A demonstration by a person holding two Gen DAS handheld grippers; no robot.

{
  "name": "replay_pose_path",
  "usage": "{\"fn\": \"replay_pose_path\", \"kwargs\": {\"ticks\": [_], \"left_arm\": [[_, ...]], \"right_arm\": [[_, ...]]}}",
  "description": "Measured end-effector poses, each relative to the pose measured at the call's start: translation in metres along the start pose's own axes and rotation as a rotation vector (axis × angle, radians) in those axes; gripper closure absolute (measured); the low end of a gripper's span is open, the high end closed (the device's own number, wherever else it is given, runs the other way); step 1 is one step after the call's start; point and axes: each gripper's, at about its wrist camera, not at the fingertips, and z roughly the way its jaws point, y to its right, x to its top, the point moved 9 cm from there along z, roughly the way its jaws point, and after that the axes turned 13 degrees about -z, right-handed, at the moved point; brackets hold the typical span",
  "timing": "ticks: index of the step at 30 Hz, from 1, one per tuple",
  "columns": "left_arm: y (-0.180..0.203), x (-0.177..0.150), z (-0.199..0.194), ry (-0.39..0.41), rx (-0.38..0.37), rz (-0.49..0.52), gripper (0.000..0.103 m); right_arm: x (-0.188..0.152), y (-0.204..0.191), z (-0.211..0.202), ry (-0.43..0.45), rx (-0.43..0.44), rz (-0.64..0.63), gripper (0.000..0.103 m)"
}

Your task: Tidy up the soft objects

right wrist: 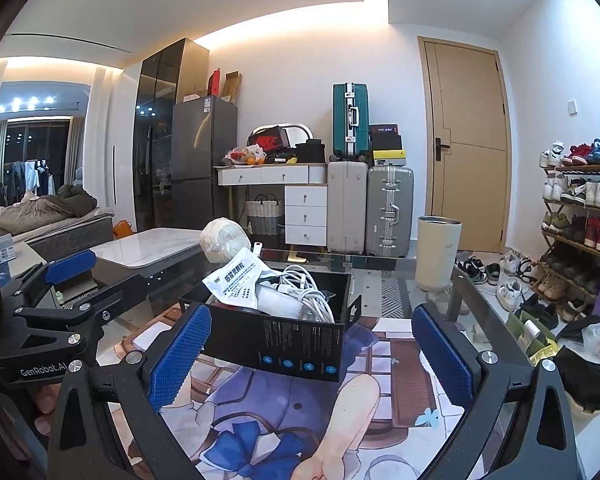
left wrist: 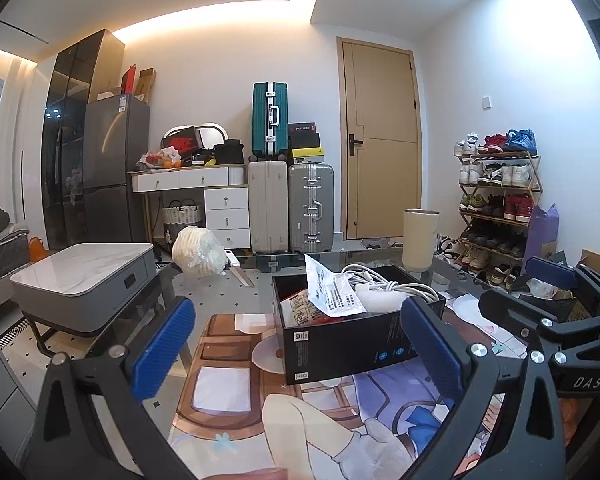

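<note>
Both the left gripper [left wrist: 296, 344] and right gripper [right wrist: 312, 354] gape empty, flanking the filled black box [left wrist: 352, 340] ahead; collection appears complete.

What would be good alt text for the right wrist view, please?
An open right gripper with blue pads hovers before a black box holding a white packet and coiled white cable, on a glass table with a cartoon mat. The left gripper shows at left; suitcases and a shoe rack stand behind.
</note>
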Motion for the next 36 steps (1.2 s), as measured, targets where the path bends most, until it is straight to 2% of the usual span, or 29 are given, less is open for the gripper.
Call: {"fn": "replay_pose_path", "kwargs": {"ticks": [36], "left_arm": [[0.0014,0.0013,-0.0017,-0.002,0.000,0.001,0.000]], "right_arm": [[-0.0013,0.0007,-0.0014,0.006,0.006,-0.005,0.001]]}}
